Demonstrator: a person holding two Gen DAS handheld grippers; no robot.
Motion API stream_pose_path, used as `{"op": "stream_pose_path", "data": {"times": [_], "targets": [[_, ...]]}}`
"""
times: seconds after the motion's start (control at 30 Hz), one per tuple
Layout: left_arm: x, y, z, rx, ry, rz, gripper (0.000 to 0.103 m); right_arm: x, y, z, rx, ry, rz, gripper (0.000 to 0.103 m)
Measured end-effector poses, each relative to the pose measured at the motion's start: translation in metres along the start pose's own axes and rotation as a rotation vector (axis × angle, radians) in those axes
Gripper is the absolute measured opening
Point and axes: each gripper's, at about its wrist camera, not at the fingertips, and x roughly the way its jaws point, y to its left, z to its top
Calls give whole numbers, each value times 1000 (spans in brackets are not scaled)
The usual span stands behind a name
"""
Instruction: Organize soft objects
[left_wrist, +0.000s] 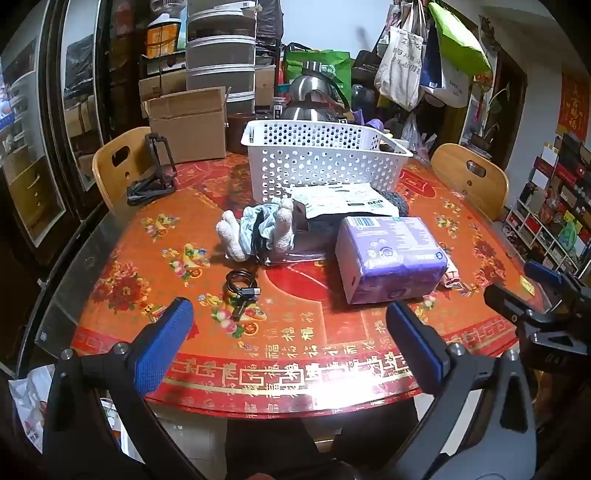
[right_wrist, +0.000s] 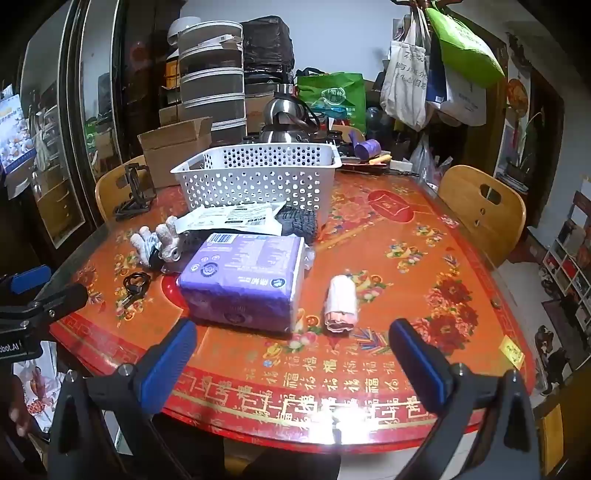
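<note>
A white perforated basket (left_wrist: 325, 158) (right_wrist: 258, 177) stands at the back of the red table. In front of it lie a white plush toy in blue cloth (left_wrist: 258, 230) (right_wrist: 159, 240), a white mailer bag (left_wrist: 343, 201) (right_wrist: 236, 218), a dark knitted item (right_wrist: 299, 221), a purple soft pack (left_wrist: 391, 258) (right_wrist: 243, 280) and a pink roll (right_wrist: 341, 304). My left gripper (left_wrist: 291, 325) is open and empty above the table's near edge, short of the pack. My right gripper (right_wrist: 295, 343) is open and empty, just short of the pink roll and pack.
A coiled black cable (left_wrist: 242, 284) (right_wrist: 135, 286) lies near the front left. A cardboard box (left_wrist: 188, 125), a black stand (left_wrist: 155, 173), a steel kettle (right_wrist: 288, 118) and clutter crowd the back. Wooden chairs (left_wrist: 469, 181) (right_wrist: 484, 210) flank the table.
</note>
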Motion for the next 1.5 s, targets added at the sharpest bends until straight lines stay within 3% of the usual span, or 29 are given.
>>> {"op": "stream_pose_path", "data": {"times": [1.5], "targets": [[2, 2, 15, -8, -37, 10, 103, 6, -1, 0, 10, 20, 27, 103]]}}
